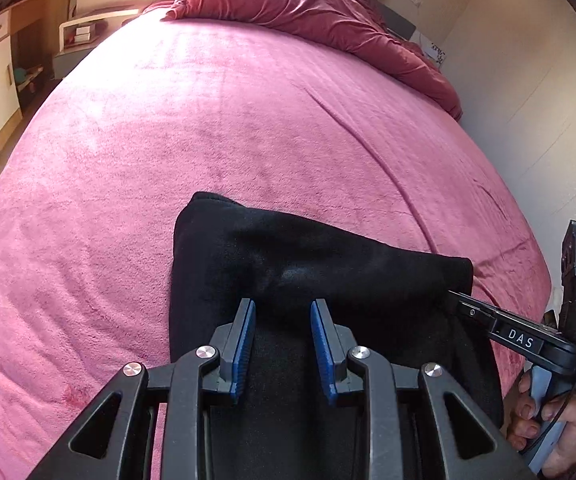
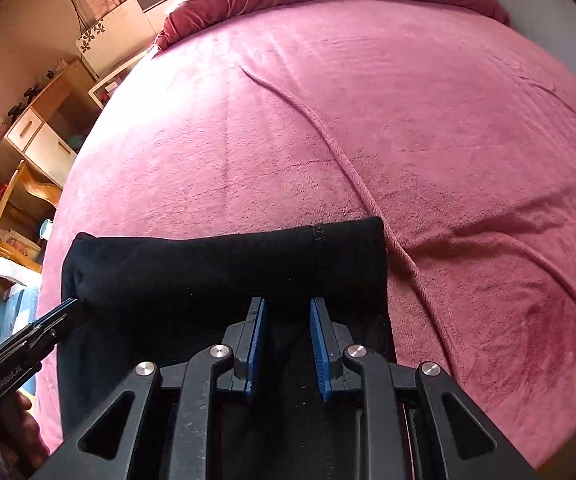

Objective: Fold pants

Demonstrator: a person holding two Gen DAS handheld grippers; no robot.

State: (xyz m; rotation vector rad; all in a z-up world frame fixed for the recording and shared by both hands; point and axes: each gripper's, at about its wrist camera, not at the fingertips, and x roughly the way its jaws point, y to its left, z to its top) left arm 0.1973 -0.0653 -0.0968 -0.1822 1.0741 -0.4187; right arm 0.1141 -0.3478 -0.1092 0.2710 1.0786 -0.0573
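Black pants [image 1: 312, 268] lie folded into a thick block on the pink bedspread [image 1: 207, 140], near its front edge. They show in the right wrist view too [image 2: 223, 268]. My left gripper [image 1: 283, 308] hovers over the near side of the pants, jaws open, nothing between the blue pads. My right gripper [image 2: 286, 304] is likewise over the pants, jaws open and empty. In the left wrist view the right gripper [image 1: 458, 296] touches the pants' right end. In the right wrist view the left gripper [image 2: 72, 305] touches their left end.
A crumpled dark red duvet [image 1: 328, 12] lies at the far end of the bed. The pink bedspread [image 2: 368, 120] has long creases. Wooden shelves and cabinets [image 2: 35, 140] stand to the left of the bed. A pale wall [image 1: 528, 100] runs along the right.
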